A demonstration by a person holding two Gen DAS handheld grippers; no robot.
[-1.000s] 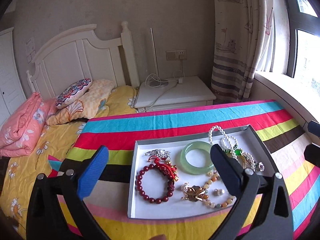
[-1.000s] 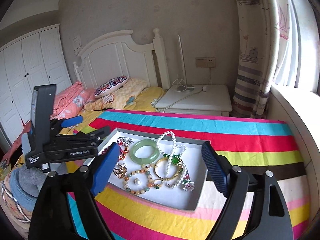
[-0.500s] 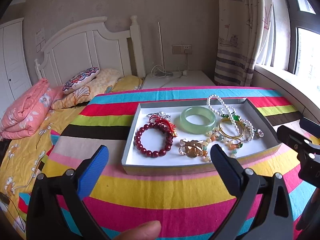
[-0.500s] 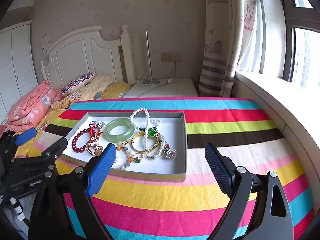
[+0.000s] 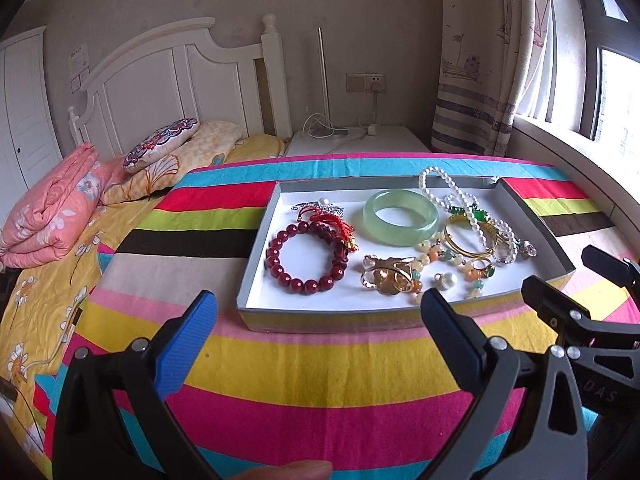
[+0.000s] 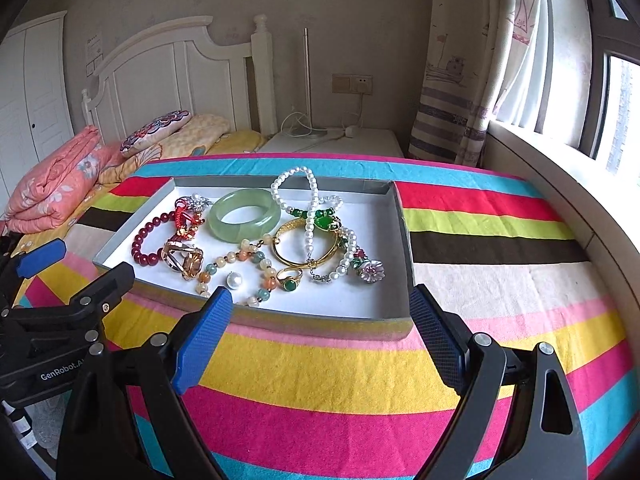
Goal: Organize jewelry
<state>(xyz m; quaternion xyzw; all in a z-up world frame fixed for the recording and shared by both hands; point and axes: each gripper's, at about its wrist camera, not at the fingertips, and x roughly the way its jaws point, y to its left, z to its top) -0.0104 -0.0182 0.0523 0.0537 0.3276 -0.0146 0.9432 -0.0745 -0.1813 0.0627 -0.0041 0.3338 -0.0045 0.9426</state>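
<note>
A shallow grey tray point(image 5: 360, 318) point(image 6: 320, 322) with a white floor lies on the striped cloth. It holds a red bead bracelet point(image 5: 306, 260) point(image 6: 150, 240), a jade bangle point(image 5: 400, 218) point(image 6: 244, 216), a pearl necklace point(image 5: 448, 192) point(image 6: 308, 208), a gold bangle point(image 6: 304, 254), a gold brooch point(image 5: 386, 276) and a loose pearl point(image 6: 233, 279). My left gripper point(image 5: 317, 300) stands open just short of the tray's front left. My right gripper point(image 6: 321, 296) stands open before the front right corner. Nothing is between either pair of fingers.
The striped cloth point(image 6: 500, 240) runs on to the right of the tray. A bed with a white headboard point(image 5: 168, 76), pillows and a folded pink quilt point(image 5: 52, 216) lies to the left. Behind are a nightstand point(image 5: 360, 144), a curtain and a window sill point(image 6: 560, 184).
Both grippers have come down and nearer to the tray, which now fills more of each view. Both stay open.
</note>
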